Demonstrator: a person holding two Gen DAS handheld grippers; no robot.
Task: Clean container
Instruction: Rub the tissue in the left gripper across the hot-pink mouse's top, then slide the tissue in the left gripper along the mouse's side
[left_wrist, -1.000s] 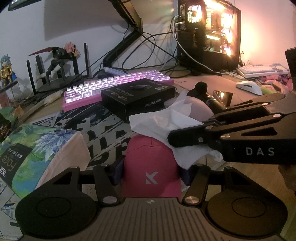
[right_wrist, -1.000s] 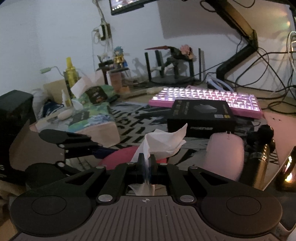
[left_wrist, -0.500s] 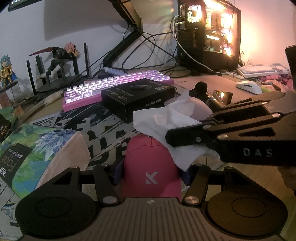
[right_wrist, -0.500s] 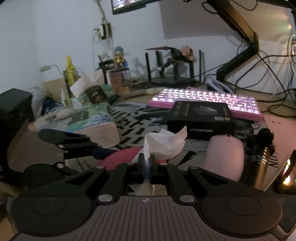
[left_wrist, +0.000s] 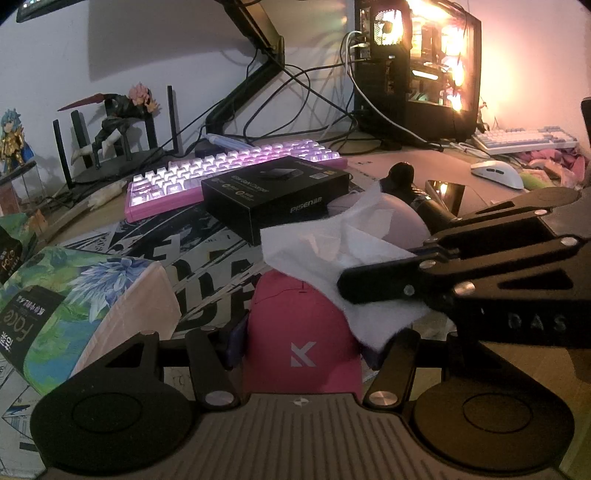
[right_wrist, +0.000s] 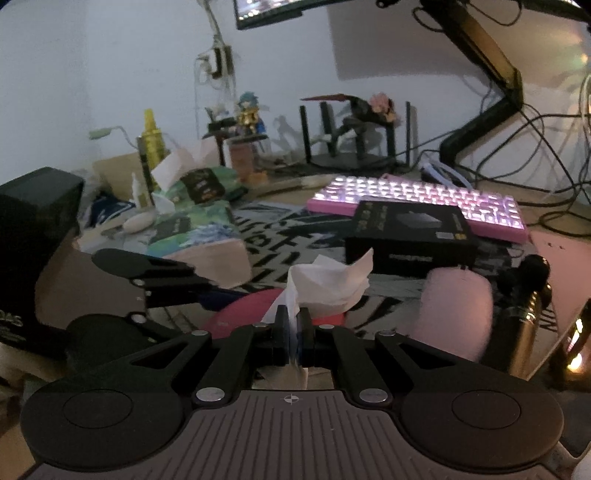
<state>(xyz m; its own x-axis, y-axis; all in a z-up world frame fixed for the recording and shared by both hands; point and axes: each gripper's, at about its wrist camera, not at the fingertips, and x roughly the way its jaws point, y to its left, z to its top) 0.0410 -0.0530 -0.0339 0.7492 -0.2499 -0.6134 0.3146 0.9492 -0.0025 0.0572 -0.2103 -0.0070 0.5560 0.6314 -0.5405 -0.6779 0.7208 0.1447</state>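
Observation:
My left gripper (left_wrist: 303, 341) is shut on a pink mouse-shaped container (left_wrist: 301, 332) with a white K logo, holding it by both sides. My right gripper (right_wrist: 294, 332) is shut on a white tissue (right_wrist: 325, 282). In the left wrist view the right gripper (left_wrist: 373, 290) comes in from the right and holds the tissue (left_wrist: 332, 251) against the top right of the pink container. The container also shows in the right wrist view (right_wrist: 243, 312), below the tissue, with the left gripper (right_wrist: 207, 286) on it.
A black PISEN box (left_wrist: 277, 192) and a lit pink keyboard (left_wrist: 229, 170) lie behind. A pale pink mouse (right_wrist: 456, 310) and a dark bottle (right_wrist: 524, 325) sit to the right. A green tissue pack (left_wrist: 74, 302) is on the left. A computer tower (left_wrist: 417, 66) stands at the back.
The right gripper has slid the tissue a little leftwards and forwards over the pink container. The left gripper has kept still with the container in it.

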